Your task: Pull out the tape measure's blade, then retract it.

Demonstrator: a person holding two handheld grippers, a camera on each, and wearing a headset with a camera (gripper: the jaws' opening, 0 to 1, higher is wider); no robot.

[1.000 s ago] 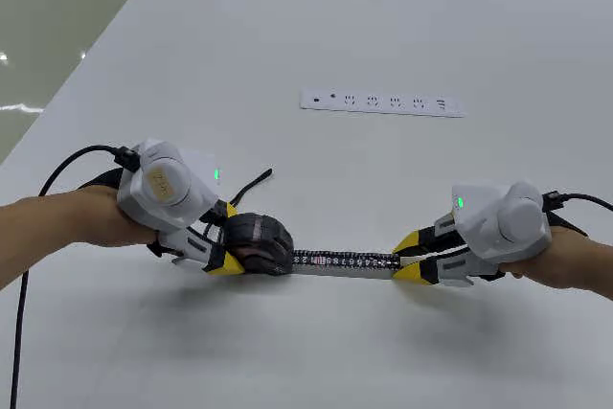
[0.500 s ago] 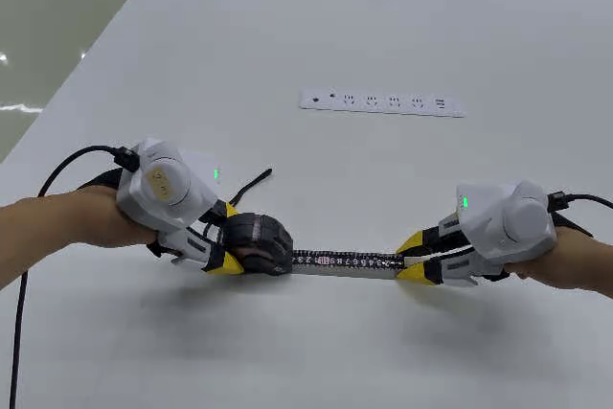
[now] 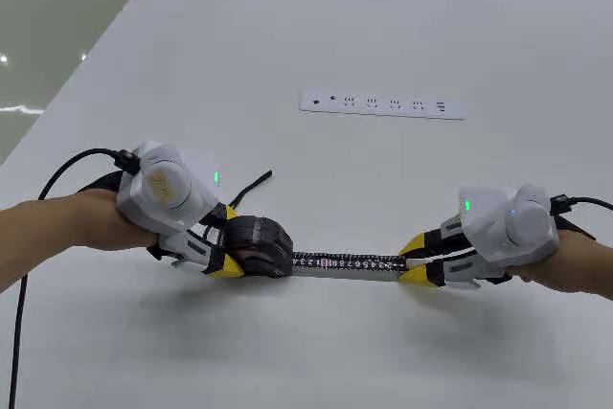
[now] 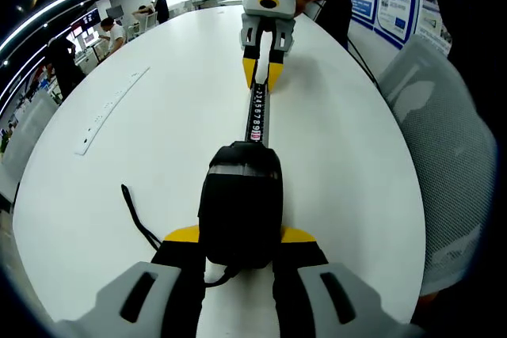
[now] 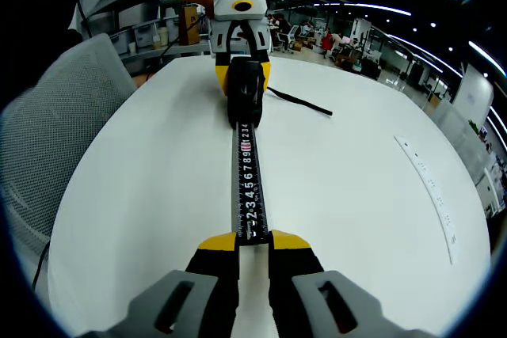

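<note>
A black tape measure case (image 3: 257, 246) rests on the white table, and my left gripper (image 3: 228, 240) is shut on it; the case (image 4: 240, 203) sits between the yellow-tipped jaws in the left gripper view. Its numbered blade (image 3: 350, 263) runs out to the right along the table. My right gripper (image 3: 412, 261) is shut on the blade's end. In the right gripper view the blade (image 5: 249, 184) stretches from my right gripper (image 5: 253, 241) up to the case (image 5: 244, 89). A black wrist strap (image 3: 251, 182) trails behind the case.
A white power strip (image 3: 382, 102) lies flat across the table's middle, beyond the grippers. A black cable (image 3: 38, 227) hangs from the left gripper over the table's left edge. A grey mesh chair (image 4: 451, 172) stands beside the table.
The right gripper has moved a little further right with the blade's end, so slightly more blade is drawn out. The left gripper and case have held still.
</note>
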